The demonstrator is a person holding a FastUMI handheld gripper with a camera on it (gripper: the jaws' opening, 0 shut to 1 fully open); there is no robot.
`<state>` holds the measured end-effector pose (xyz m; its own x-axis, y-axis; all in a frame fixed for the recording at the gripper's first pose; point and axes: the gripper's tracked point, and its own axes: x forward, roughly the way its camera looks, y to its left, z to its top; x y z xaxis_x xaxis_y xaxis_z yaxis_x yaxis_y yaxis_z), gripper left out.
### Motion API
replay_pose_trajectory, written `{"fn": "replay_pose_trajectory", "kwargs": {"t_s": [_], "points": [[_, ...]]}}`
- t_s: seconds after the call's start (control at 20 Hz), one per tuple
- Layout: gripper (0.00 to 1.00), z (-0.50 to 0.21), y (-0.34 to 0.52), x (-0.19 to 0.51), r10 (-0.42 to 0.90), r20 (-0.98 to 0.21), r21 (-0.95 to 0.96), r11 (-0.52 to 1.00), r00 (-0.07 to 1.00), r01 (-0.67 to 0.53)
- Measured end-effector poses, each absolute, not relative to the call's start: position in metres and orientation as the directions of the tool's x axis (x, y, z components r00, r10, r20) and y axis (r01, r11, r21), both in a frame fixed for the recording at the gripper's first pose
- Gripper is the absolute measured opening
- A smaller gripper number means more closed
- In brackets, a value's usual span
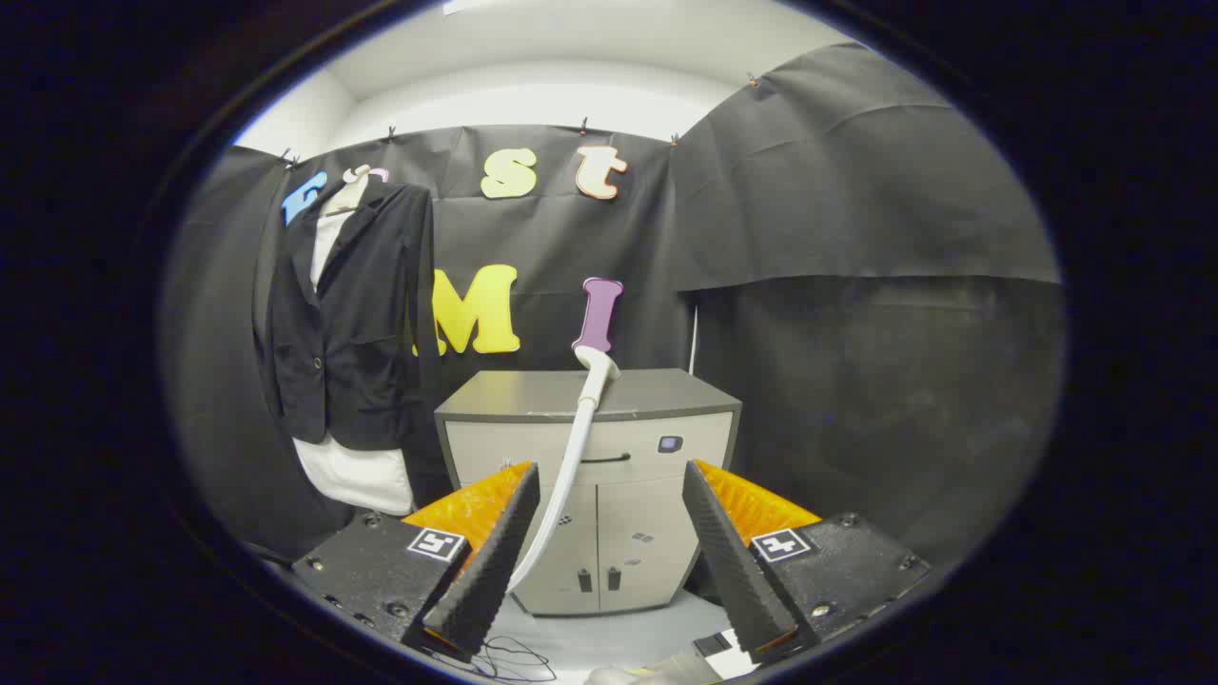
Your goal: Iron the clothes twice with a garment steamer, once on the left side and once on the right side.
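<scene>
— Two fingers of our gripper stand wide apart, gripping nothing. What do we see past them?

— We see the garment steamer, its head resting on the cabinet's top at the front edge, hose hanging down its front. Our black jacket hangs beside the cabinet, on the booth wall.

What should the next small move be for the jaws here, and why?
Probably ease the gripper forward and a little left, so its open jaws straddle the white steamer handle leaning against the grey cabinet. The handle passes close to one finger, not centred, and nothing is held yet. The black jacket hangs beyond, left of the cabinet.
</scene>
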<state>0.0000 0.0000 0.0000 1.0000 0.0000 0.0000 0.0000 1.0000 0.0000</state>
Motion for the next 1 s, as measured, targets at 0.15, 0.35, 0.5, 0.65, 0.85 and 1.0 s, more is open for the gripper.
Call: {"fn": "replay_pose_trajectory", "kwargs": {"t_s": [0.15, 0.35, 0.5, 0.65, 0.85, 1.0], "points": [[0.95, 0.002, 0.004, -0.001, 0.004, 0.002, 0.006, 1.0, 1.0, -0.004], [0.95, 0.003, 0.007, -0.003, 0.008, 0.003, 0.011, 1.0, 1.0, -0.008], [0.95, 0.005, 0.007, -0.005, 0.009, 0.009, 0.019, 1.0, 1.0, -0.009], [0.95, 0.005, 0.006, 0.0, 0.004, 0.006, 0.017, 1.0, 1.0, -0.004], [0.95, 0.012, 0.004, 0.015, 0.004, 0.006, 0.012, 1.0, 1.0, -0.005], [0.95, 0.024, 0.003, 0.037, 0.009, 0.004, 0.013, 1.0, 1.0, -0.009]]}}
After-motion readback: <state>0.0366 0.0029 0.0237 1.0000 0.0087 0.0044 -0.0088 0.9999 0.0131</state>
